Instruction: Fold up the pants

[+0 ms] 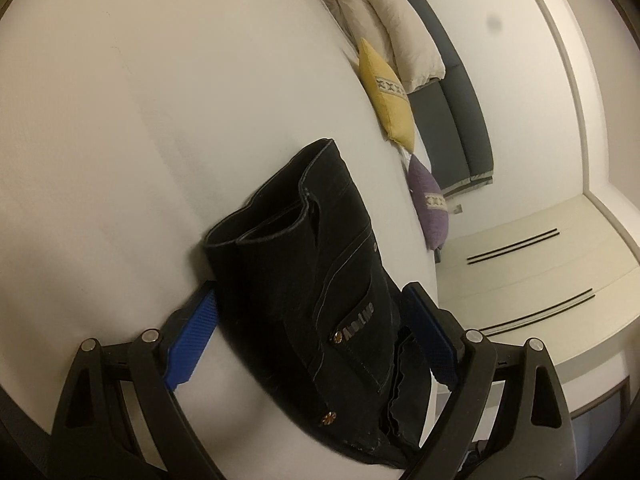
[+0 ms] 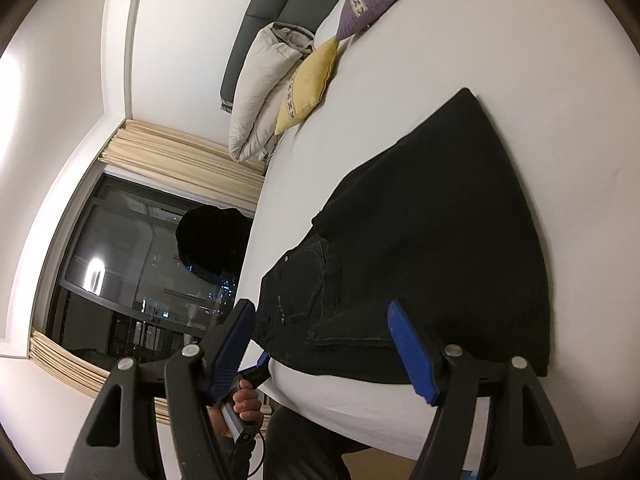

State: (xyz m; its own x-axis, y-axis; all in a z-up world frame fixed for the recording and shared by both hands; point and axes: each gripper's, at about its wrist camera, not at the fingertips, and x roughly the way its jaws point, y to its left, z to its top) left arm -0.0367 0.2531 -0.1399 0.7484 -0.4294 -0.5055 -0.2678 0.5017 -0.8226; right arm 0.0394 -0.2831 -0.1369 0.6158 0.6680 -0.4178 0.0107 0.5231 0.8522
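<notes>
Black pants point(image 1: 320, 276) lie folded into a compact bundle on the white bed point(image 1: 140, 120), near its edge. A back pocket with studs and a label faces up. My left gripper point(image 1: 316, 328) is open, its blue pads on either side of the bundle, not pinching it. In the right wrist view the same pants point(image 2: 432, 248) lie flat and dark on the bed point(image 2: 560, 80). My right gripper point(image 2: 324, 344) is open and hovers over the near edge of the pants, holding nothing.
A yellow cushion point(image 1: 386, 96), a purple cushion point(image 1: 428, 204) and a rolled beige duvet point(image 1: 384, 12) lie along the grey headboard point(image 1: 448, 112). A dark window with curtains point(image 2: 132, 264) is beyond the bed edge. The left hand and gripper point(image 2: 244, 396) show low in the right wrist view.
</notes>
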